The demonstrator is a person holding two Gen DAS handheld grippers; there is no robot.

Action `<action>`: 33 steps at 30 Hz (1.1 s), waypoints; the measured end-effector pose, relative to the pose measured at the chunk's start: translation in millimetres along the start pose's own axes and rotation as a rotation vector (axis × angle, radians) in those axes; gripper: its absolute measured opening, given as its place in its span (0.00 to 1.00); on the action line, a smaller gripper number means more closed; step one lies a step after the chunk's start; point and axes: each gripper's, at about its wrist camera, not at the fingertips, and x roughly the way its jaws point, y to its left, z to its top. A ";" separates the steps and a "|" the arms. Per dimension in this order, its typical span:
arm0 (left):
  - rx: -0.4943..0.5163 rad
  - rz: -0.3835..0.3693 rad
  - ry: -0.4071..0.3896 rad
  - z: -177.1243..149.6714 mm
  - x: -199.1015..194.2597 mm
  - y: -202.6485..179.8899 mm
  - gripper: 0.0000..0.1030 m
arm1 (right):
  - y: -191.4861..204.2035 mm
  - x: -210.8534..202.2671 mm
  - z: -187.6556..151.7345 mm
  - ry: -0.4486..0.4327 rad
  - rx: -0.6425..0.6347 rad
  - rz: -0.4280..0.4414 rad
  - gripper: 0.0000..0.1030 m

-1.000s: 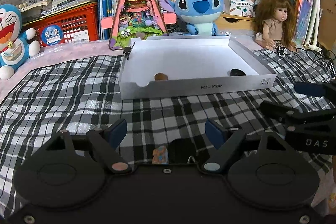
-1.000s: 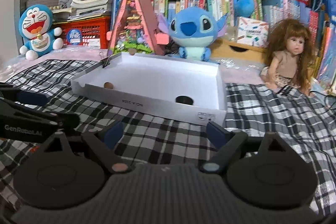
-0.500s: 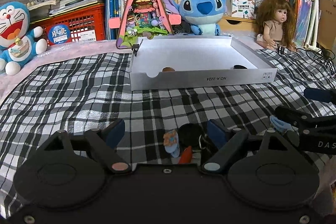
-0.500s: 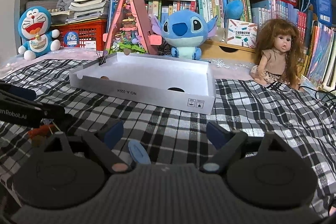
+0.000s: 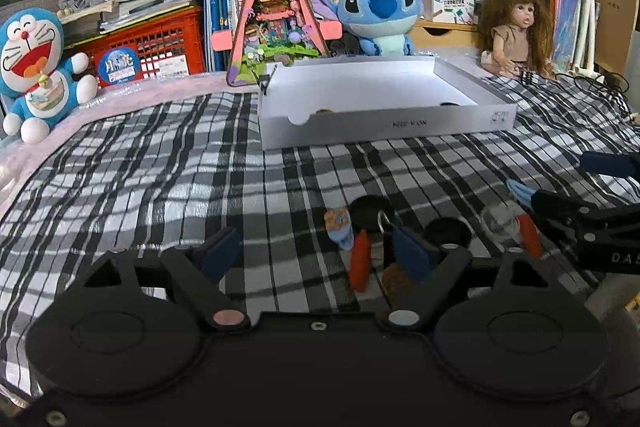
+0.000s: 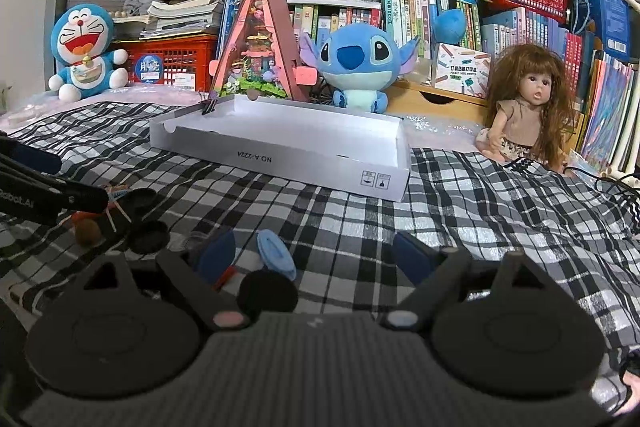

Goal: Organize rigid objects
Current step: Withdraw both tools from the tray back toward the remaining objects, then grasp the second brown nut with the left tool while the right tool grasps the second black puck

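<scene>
Left wrist view: two black round lids (image 5: 371,211) and one orange piece (image 5: 359,264) are seen beside the spread left gripper (image 5: 316,254). One white box (image 6: 280,147) and one blue disc (image 6: 275,253) are seen past the right gripper (image 6: 314,251), likewise spread and empty.

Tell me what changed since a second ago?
Both grippers, left and right, pulled back from the white box, so it looks farther off. Small bits now show: a black cap, an orange piece, a blue disc. Both grippers stayed open, holding nothing. The box stayed put.
</scene>
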 end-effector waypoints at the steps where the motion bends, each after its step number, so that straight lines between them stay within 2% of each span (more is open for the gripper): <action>1: -0.002 -0.008 0.004 -1.4 -1.0 0.5 0.73 | 0.1 -0.8 -0.9 0.001 0.000 0.002 0.89; 3: -0.015 -0.024 0.004 -4.2 -3.8 2.2 0.72 | -0.2 -1.8 -2.7 0.007 0.002 0.009 0.88; 7: -0.039 -0.033 0.010 -5.0 -7.3 6.6 0.60 | -1.5 -4.7 -6.8 0.017 0.013 0.015 0.84; 11: -0.047 -0.032 0.016 -7.7 -12.4 9.4 0.53 | -2.6 -8.8 -10.4 0.023 0.015 0.023 0.81; 16: -0.047 -0.059 0.017 -8.7 -23.2 7.3 0.49 | -2.3 -12.0 -14.5 0.034 0.008 0.031 0.76; 21: -0.008 -0.112 0.004 -9.6 -32.9 -7.8 0.47 | 1.6 -12.8 -15.7 0.038 0.002 0.055 0.66; 25: 0.023 -0.121 0.009 -12.3 -29.3 -20.0 0.40 | 6.4 -12.8 -15.7 0.034 -0.007 0.061 0.57; 29: 0.006 -0.138 0.032 -13.0 -21.7 -23.4 0.30 | 9.3 -13.5 -15.5 0.032 -0.016 0.061 0.48; 33: 0.004 -0.136 0.037 -13.3 -15.3 -26.5 0.28 | 10.1 -13.0 -16.3 0.039 -0.017 0.067 0.44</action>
